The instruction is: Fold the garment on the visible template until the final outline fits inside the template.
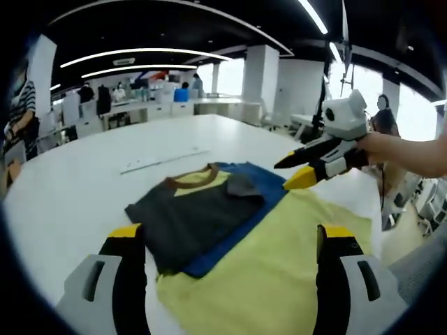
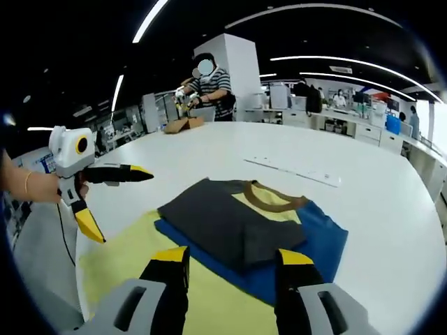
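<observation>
With the partly folded shirt [image 1: 209, 209] lying across the yellow template [image 1: 279, 265] near the table [image 1: 70, 188] edge, both the left gripper [image 1: 227, 244] and right gripper [image 2: 230, 269] are held apart and empty, so the next fold is judged to require grasping a shirt edge.

Each hand-held gripper [image 1: 232, 241] has grey housing and black, yellow-tipped fingers [image 1: 126, 231].

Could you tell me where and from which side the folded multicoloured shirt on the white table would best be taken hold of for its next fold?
Probably at the folded grey, blue and yellow shirt's yellow body panel, which still spreads flat past the stacked grey part. Come low from its free outer edge, nearest the left claw, whose jaws are open there. That single layer on the white table should lift easily and fold over.
</observation>
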A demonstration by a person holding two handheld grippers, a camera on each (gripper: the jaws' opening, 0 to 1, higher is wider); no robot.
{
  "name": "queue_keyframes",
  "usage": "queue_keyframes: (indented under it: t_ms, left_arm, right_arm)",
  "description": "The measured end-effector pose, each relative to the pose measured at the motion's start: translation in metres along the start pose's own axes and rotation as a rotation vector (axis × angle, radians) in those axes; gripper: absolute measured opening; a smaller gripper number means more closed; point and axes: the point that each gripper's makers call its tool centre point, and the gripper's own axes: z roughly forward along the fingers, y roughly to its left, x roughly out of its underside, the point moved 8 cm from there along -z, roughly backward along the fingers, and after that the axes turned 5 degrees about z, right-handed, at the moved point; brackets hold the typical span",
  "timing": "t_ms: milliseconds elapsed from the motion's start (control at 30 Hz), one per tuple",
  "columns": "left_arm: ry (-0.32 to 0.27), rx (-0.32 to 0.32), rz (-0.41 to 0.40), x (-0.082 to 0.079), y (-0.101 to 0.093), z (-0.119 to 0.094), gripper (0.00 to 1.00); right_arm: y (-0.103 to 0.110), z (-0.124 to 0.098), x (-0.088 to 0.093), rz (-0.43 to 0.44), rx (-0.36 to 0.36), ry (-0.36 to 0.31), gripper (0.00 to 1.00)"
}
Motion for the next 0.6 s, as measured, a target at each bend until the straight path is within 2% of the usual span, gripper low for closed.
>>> queue_keyframes:
  t_ms: [167, 233, 600]
  left_arm:
    - [-0.004, -0.004, 0.004, 0.003, -0.002, -0.008, 0.99]
    - [0.009, -0.012, -0.001, 0.008, -0.001, -0.010, 0.99]
    - [0.018, -0.044, -0.018, 0.018, 0.004, -0.027, 0.99]
  right_arm:
    - [-0.002, 0.018, -0.004, 0.005, 0.004, -0.012, 0.38]
    - [-0.001, 0.026, -0.006, -0.020, 0.004, -0.020, 0.37]
    - [-0.005, 0.065, -0.001, -0.043, 0.033, 0.011, 0.26]
